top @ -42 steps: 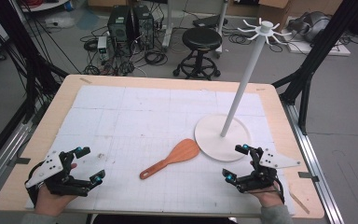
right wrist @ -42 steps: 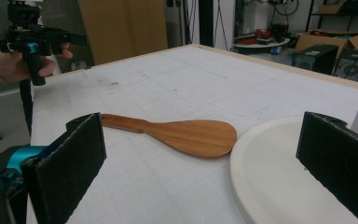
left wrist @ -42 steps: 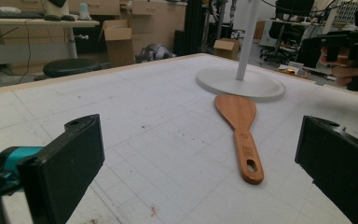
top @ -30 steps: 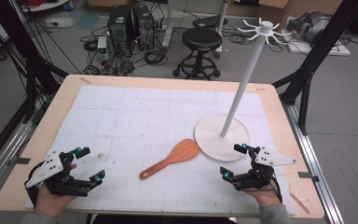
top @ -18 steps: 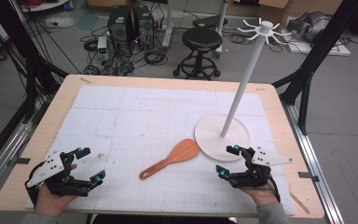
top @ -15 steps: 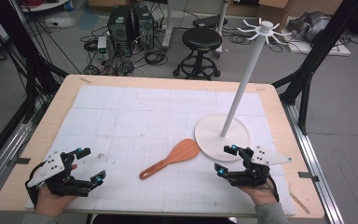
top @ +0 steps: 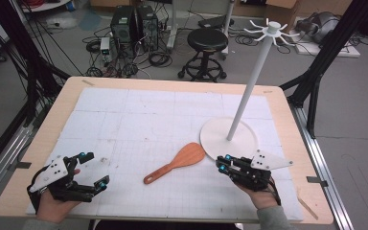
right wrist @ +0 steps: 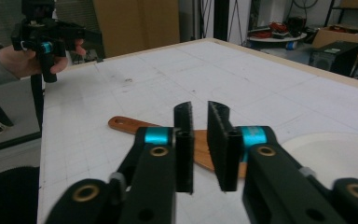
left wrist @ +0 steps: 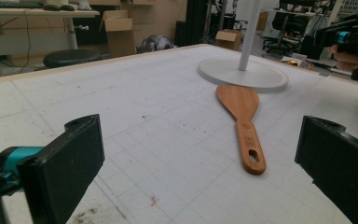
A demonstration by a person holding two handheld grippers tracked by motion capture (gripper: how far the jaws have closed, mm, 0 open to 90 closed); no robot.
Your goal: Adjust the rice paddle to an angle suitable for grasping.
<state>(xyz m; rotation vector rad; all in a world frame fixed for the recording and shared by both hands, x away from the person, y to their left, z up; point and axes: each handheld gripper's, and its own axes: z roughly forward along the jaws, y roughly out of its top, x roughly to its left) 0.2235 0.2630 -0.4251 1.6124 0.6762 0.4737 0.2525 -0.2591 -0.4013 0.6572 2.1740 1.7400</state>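
Spatula [top: 175, 163] of reddish wood lies flat at the lower centre of our high view, its blade tip just beside the round white base of the stand [top: 228, 138]. Our right claw [top: 224, 164] sits low at the lower right, near the blade; its jaws have just been closing and now stand nearly together with nothing between them. Our left claw [top: 92, 170], at the lower left, is spread wide and holds nothing, well apart from the spatula. All rest over the white-matted bench [top: 139, 115].
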